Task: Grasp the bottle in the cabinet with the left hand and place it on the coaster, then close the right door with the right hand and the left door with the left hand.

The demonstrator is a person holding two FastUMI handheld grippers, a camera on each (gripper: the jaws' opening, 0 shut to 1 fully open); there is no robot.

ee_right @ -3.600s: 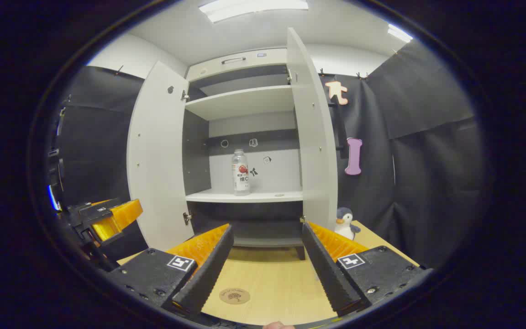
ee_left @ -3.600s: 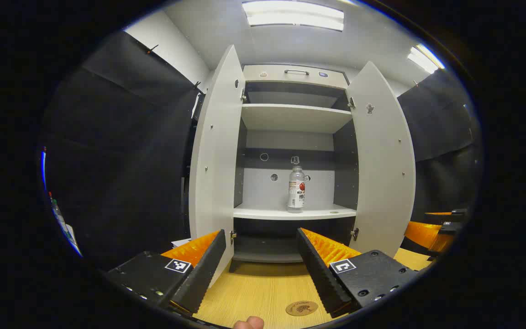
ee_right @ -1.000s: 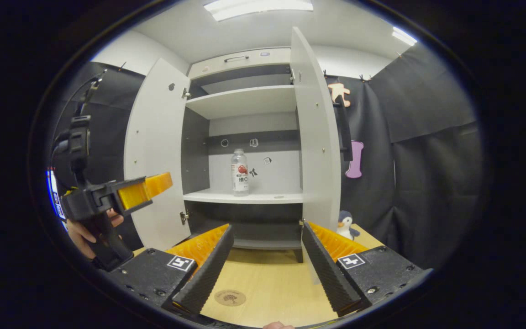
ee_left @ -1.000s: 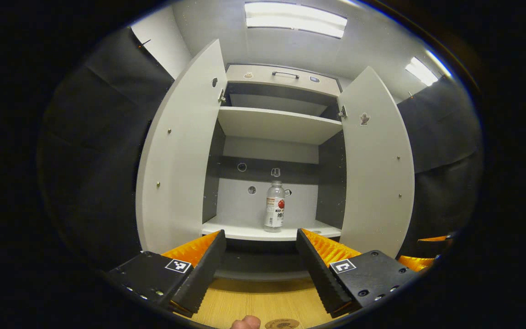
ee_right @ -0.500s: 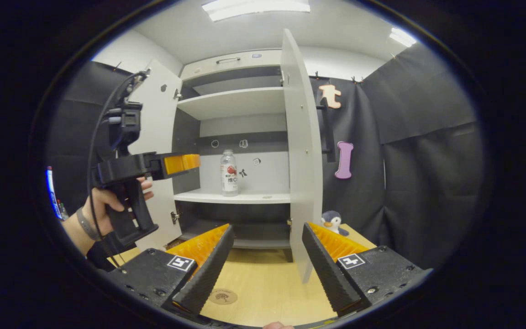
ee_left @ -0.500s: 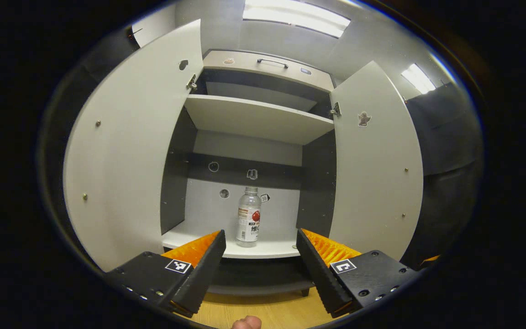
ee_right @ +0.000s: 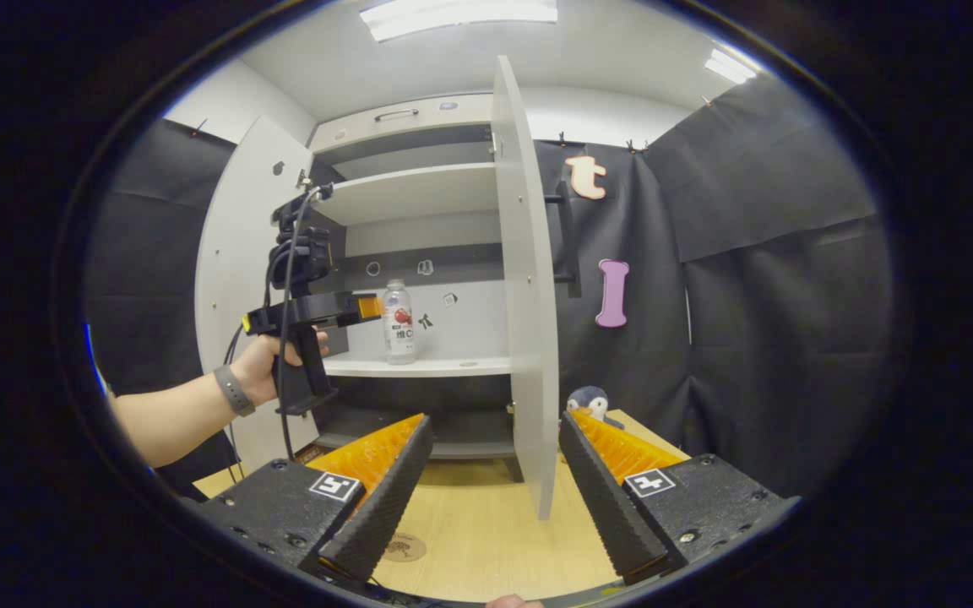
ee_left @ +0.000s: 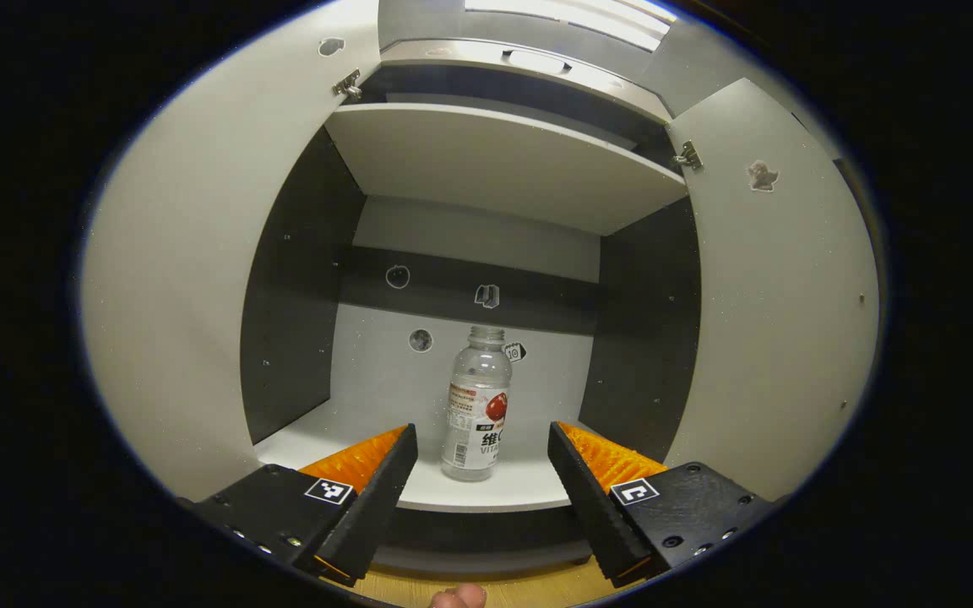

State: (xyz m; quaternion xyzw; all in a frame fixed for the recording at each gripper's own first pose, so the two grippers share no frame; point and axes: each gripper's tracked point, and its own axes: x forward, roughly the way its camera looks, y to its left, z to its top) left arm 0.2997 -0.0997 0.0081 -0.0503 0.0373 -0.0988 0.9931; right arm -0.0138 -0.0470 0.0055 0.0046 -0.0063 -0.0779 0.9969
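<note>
The left tool (ee_left: 480,473) is reaching up at the cabinet's lower shelf (ee_left: 486,494) with its fingers spread wide and nothing between them; the bottle (ee_left: 477,405) is standing upright on that shelf just ahead, lined up with the gap and touching neither finger. In the right gripper view the left tool (ee_right: 368,307) is showing side-on, level with the bottle (ee_right: 399,323) and just short of it, with a hand (ee_right: 271,361) gripping the handle and a band sitting on the wrist. The right tool (ee_right: 491,490) is hanging back over the bench (ee_right: 486,540), its fingers also wide apart and gripping nothing. Between them the edge of the right door (ee_right: 529,321) is standing wide open, and the left door (ee_right: 233,279) is swung open too, behind the reaching arm. The coaster (ee_right: 404,547) is lying flat on the bench close to the right tool's left finger, well apart from the bottle. A small penguin toy (ee_right: 589,403) is sitting on the bench past the right door, against the dark cloth wall.
</note>
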